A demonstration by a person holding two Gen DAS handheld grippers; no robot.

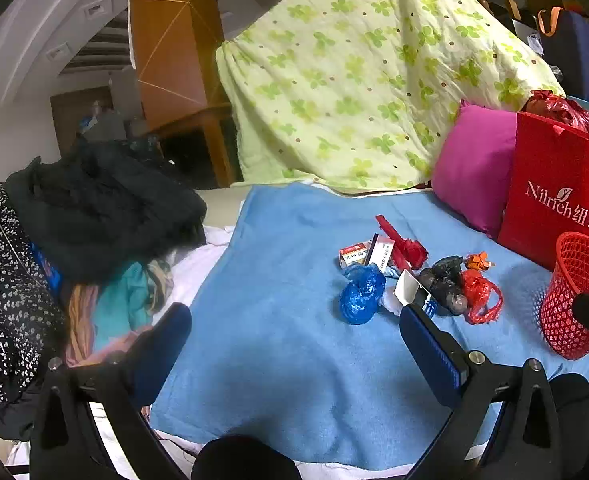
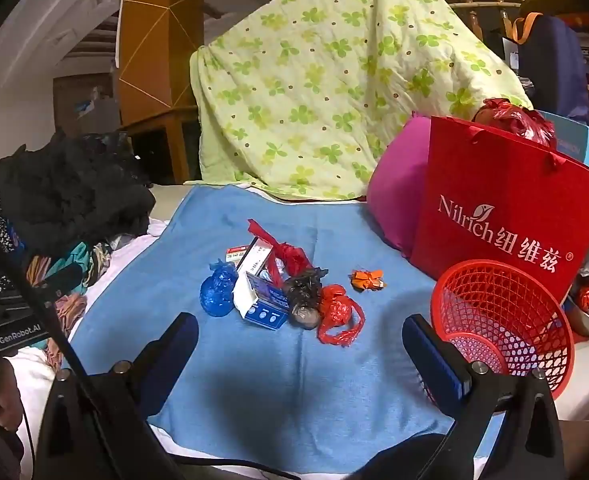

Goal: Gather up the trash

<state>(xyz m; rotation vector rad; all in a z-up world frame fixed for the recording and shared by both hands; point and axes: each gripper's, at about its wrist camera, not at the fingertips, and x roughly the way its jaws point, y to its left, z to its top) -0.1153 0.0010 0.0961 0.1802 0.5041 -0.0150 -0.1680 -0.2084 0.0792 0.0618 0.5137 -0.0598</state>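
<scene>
Grippers, left [image 1: 294,354] and right [image 2: 300,364], gape empty; crinkly bags [image 2: 336,312] could slip, or the light basket [image 2: 502,316] tip.

trash pile [image 2: 278,288] on towel [image 2: 254,380] | basket [image 2: 506,320] right | bag [image 2: 506,208] behind basket

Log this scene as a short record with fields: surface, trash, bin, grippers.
surface: blue towel
trash: blue bag, white box, black bag, red bag, orange wrapper, clustered mid-towel
bin: red mesh basket, at the towel's right edge, no trash visible inside
grippers: left gripper and right gripper open, holding nothing
</scene>
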